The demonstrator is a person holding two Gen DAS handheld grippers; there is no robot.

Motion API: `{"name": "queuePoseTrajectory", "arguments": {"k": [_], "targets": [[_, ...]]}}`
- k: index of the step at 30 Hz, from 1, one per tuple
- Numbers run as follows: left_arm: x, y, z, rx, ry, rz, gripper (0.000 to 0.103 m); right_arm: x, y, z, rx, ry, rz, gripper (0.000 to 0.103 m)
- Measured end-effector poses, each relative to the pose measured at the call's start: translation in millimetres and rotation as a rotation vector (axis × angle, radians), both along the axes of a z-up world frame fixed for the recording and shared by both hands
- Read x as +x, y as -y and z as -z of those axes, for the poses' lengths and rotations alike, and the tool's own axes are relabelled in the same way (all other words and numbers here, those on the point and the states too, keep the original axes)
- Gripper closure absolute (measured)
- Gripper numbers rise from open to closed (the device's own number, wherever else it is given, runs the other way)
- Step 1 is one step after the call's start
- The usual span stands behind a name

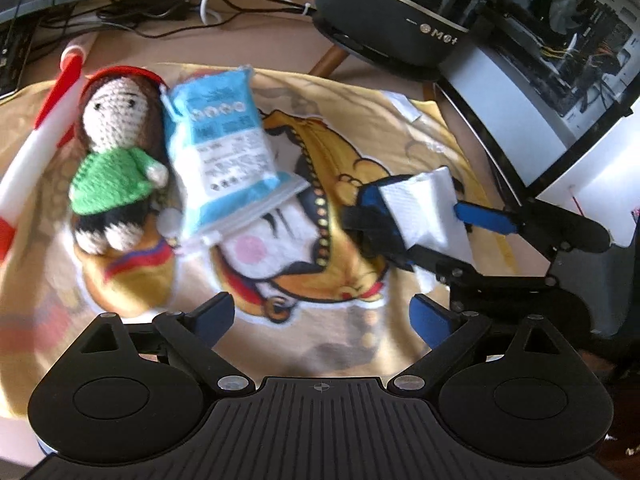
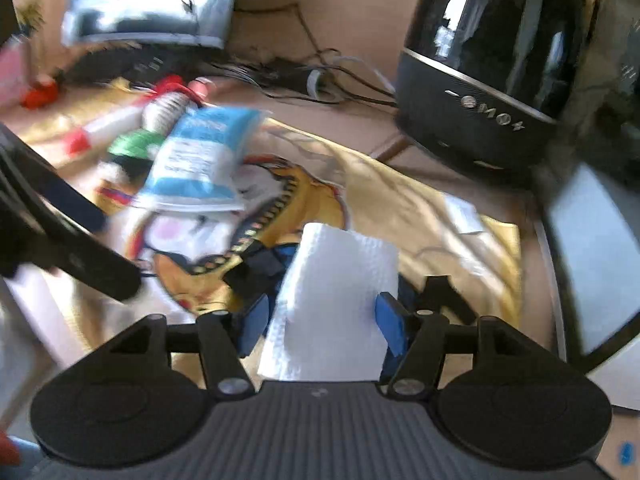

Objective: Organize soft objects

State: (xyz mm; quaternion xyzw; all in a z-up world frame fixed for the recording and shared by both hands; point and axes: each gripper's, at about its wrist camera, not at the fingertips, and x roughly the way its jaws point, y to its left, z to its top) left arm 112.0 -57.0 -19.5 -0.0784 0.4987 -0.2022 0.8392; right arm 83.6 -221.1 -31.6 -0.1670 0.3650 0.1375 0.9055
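On the desk lies a yellow cartoon blanket (image 1: 400,128), with black cables (image 1: 160,4) and a round black speaker (image 1: 384,20) behind it. A crochet doll (image 1: 116,160) and a blue packet (image 1: 224,148) lie side by side on the blanket. The right gripper (image 2: 320,320) squeezes a white folded pad (image 2: 336,292) between its blue fingers. The left gripper (image 1: 324,316) is wide open with nothing in it, near the pad.
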Motion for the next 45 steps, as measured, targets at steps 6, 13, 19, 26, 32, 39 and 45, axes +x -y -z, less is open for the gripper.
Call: {"name": "queuePoseTrajectory", "arguments": {"k": [6,13,19,26,32,39,45], "targets": [[20.1,-41.6,2.3,-0.091,-0.018,0.038,0.004,0.7,-27.4,10.1,-0.2,0.032,0.044,0.057],[33.0,-57.7,7.8,-0.198,-0.013,0.067,0.004,11.0,-10.7,-20.7,-0.086,-0.063,0.187,0.098],[37.3,-49.6,8.7,-0.205,0.027,0.069,0.004,43.7,44.4,-73.3,0.394,-0.16,0.297,0.098],[41.1,-46.5,7.9,-0.216,0.002,-0.028,0.004,102.8,56.2,-61.8,0.404,-0.163,0.191,0.097],[36.4,-41.0,-3.5,-0.107,0.015,-0.057,0.004,139.7,42.6,-24.3,0.289,-0.169,0.125,0.068],[32.2,-38.0,6.7,-0.104,-0.027,-0.091,0.003,174.3,21.7,13.8,0.127,-0.184,0.053,0.046],[41.6,-33.5,-6.9,-0.123,0.078,-0.055,0.003,176.8,31.7,20.7,0.101,-0.206,0.063,0.083]]}}
